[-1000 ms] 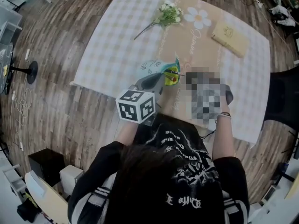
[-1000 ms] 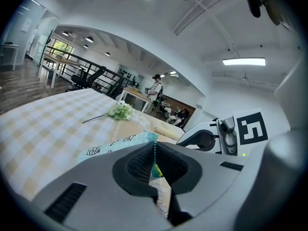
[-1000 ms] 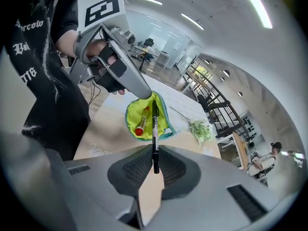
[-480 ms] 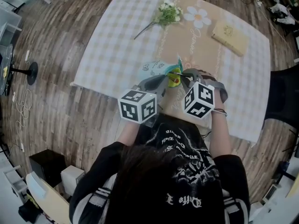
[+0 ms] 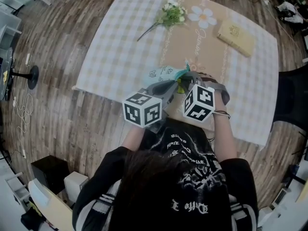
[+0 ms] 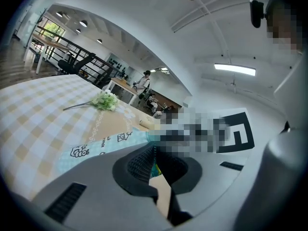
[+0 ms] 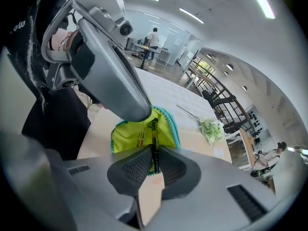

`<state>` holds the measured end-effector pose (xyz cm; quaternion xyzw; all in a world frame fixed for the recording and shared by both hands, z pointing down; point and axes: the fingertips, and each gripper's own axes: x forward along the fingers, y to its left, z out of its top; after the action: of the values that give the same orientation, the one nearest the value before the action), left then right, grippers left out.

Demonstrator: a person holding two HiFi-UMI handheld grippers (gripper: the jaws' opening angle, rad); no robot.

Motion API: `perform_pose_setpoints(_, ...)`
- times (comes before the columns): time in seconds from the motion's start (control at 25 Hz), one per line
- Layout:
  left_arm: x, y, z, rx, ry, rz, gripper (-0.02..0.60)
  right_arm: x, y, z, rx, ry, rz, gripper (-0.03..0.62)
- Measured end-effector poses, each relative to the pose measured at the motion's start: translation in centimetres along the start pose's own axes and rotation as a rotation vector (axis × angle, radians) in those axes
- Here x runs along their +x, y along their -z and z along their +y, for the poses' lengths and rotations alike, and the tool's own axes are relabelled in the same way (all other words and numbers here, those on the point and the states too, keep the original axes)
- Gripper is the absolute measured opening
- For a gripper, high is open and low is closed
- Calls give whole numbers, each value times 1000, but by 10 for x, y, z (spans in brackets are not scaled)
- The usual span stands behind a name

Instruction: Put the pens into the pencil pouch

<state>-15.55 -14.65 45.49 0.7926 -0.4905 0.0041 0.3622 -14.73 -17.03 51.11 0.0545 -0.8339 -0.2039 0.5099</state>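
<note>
Though hidden in head view, pen (image 7: 154,146) clamped in right fingers (image 7: 137,167) | left fingers (image 6: 142,165) pinch pouch (image 5: 162,72)

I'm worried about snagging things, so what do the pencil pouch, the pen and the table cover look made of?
The pencil pouch: soft matte fabric; its lime lining folds limply inside a teal edge. The pen: probably hard plastic, black with a slight sheen along the barrel. The table cover: checked cloth or vinyl, unclear which; it lies flat with a dull printed surface.
</note>
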Motion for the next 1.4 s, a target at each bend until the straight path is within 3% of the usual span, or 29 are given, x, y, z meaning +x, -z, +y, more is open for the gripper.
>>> perform_pose_setpoints(0.32, 2, 3, -1, 14, 23, 17, 28, 5, -4, -1, 63, -18, -34, 57)
perform_pose_setpoints(0.64, 20, -5, 7, -4, 0, 7, 28, 1, 9, -17, 165, -20, -82, 160)
perform_pose_setpoints(0.84, 24, 4, 0, 15, -7, 23, 28, -24, 23, -24, 282, 27, -155, 172)
perform_pose_setpoints(1.04, 35, 7, -4, 13, -23, 31, 28, -50, 58, -36, 456, 108, -213, 172)
perform_pose_setpoints(1.16, 44, 15, -8, 24, -38, 52, 28, -63, 91, -27, 572, 122, -222, 172)
perform_pose_setpoints(1.4, 66, 39, -16, 30, -103, 106, 28, -81, 144, -6, 704, 128, -220, 164)
